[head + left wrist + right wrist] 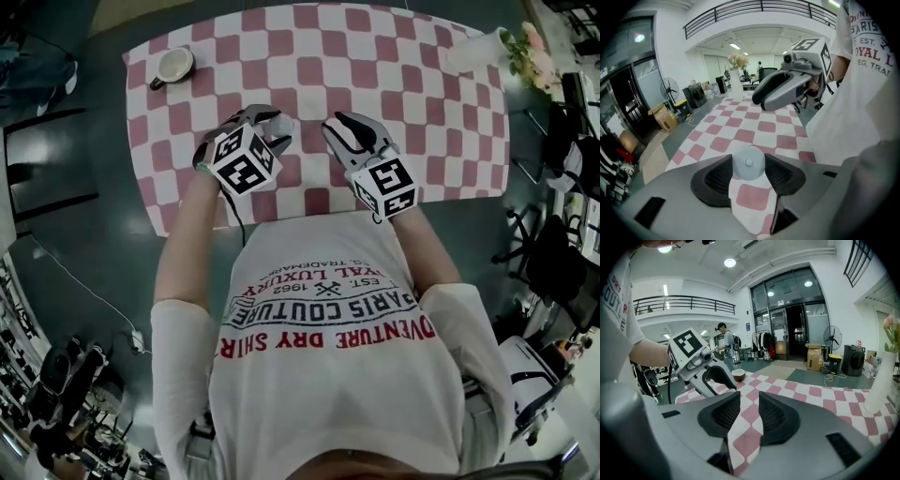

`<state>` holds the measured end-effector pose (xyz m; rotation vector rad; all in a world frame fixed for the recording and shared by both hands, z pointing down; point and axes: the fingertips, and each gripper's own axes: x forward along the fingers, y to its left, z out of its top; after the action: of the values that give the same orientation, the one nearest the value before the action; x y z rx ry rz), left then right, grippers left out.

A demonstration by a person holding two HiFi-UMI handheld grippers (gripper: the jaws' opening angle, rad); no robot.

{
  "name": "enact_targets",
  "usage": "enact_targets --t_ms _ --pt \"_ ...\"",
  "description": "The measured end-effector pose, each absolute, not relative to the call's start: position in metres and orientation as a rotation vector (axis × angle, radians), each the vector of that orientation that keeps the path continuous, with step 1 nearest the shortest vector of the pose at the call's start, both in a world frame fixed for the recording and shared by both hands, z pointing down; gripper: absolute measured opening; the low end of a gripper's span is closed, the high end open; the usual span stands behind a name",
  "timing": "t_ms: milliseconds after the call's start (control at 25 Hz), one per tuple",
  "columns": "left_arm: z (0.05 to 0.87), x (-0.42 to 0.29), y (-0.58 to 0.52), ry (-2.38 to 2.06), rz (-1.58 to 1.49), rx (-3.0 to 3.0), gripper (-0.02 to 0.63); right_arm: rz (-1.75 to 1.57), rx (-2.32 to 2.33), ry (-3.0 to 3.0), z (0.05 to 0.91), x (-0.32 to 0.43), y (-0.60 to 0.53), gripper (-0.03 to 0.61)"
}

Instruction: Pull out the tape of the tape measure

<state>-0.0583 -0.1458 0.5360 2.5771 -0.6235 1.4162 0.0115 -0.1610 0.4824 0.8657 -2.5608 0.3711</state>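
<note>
Tape measure (pixel 748 162), a small round pale-grey disc with a button in its middle, sits clamped between the two dark pads of the left claw (pixel 274 129). The pads press on its rim from either side, and it is held over the desk (pixel 319 214) about midway along, closer to the near edge than the far one. The desk wears a red-and-white checked cloth (pixel 431 112), and the checks show under the disc in the left gripper view. The right claw (pixel 749 404) is up beside the left one, the two well within reach of each other and pointing across the desk. Its jaws stand a narrow gap apart with nothing in them (only the checked cloth shows through the gap). A cup (pixel 173 66) stands at the far left corner of the desk. At the far right corner a tall white vase (pixel 473 49) holds pale flowers (pixel 527 42). The person holding both claws leans over the near edge in a white printed T-shirt (pixel 328 375).
</note>
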Motion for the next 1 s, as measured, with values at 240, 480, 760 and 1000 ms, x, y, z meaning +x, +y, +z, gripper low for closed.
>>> enact_targets --t_ms 240,480,760,1000 --pt "0.480 -0.052 -0.150 -0.734 1.364 2.741 0.232 0.249 0.777 -2.621 0.452 -0.001 -0.151 0.139" --pt "0.448 -0.045 -0.139 -0.701 1.317 2.876 0.232 0.087 0.607 -2.656 0.429 -0.022 -0.136 0.138" --pt "0.435 -0.039 -0.129 -0.593 1.301 2.990 0.232 0.054 0.446 -2.662 0.424 -0.033 -0.123 0.135" --pt "0.441 -0.041 -0.122 -0.516 1.329 3.001 0.232 0.020 0.312 -2.642 0.429 -0.038 -0.114 0.103"
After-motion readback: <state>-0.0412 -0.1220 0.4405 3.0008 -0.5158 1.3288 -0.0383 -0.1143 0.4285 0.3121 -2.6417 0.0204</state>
